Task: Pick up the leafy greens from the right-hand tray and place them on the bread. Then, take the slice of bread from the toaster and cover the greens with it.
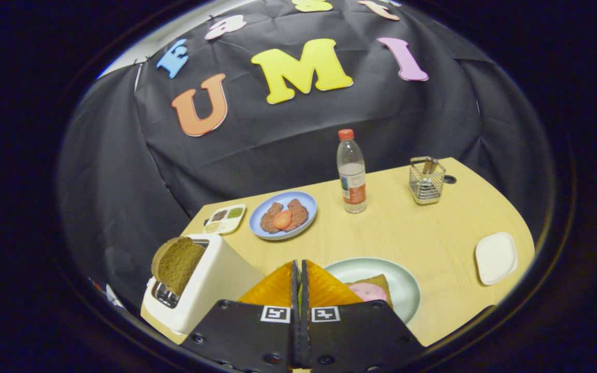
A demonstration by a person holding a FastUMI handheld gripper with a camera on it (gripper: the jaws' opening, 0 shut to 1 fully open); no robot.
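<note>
In the gripper view, the tongs (298,269) are seen closed, fingers pressed together with nothing held between them. Just beyond them, a pale green plate (407,282) carrying bread (381,282) topped with a pink ham slice (368,291) is set on the tabletop (423,233). To the left, a brown bread slice (176,264) is seen standing in the white toaster (215,282). A white tray (495,257) is seen at the right; no greens can be made out on it. Farther back, a blue plate (283,215), a water bottle (351,173) and a wire basket (426,181) are placed.
</note>
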